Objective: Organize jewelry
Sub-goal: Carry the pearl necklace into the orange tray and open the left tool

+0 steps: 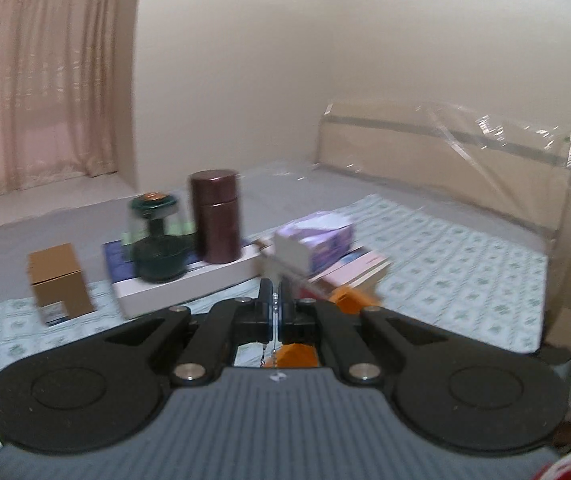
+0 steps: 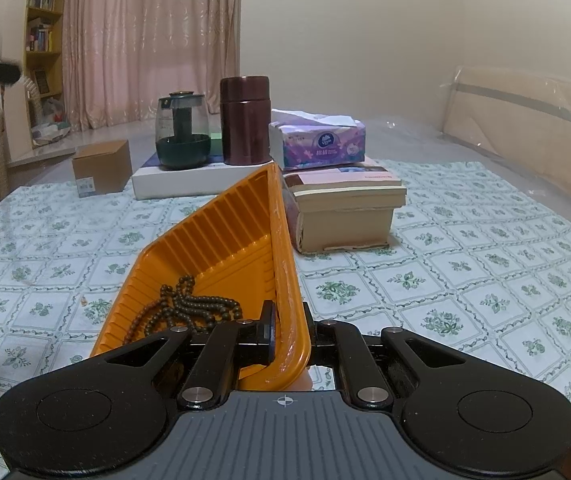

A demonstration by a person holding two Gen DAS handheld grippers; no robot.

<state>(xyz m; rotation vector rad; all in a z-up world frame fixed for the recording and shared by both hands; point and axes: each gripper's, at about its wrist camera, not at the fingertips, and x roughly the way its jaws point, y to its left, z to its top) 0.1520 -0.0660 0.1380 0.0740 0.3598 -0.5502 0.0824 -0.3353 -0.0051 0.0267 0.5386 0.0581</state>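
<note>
My right gripper point(image 2: 288, 328) is shut on the near rim of an orange ridged tray point(image 2: 229, 248) and holds it tilted over the tablecloth. A string of dark brown beads point(image 2: 189, 310) lies bunched in the tray's low near end. My left gripper point(image 1: 276, 306) is shut on a thin silvery beaded chain point(image 1: 275, 309); a short length with a small clasp hangs below the pads. Bits of the orange tray point(image 1: 351, 300) show below and behind the left gripper. The left wrist view is motion-blurred.
A floral tablecloth point(image 2: 465, 264) covers the table. At the back stand a brown cardboard box point(image 2: 102, 167), a white flat box point(image 2: 189, 180) bearing a green glass teapot point(image 2: 182, 136) and a maroon canister point(image 2: 245, 120), and a purple tissue box point(image 2: 319, 142) on stacked books point(image 2: 345, 208).
</note>
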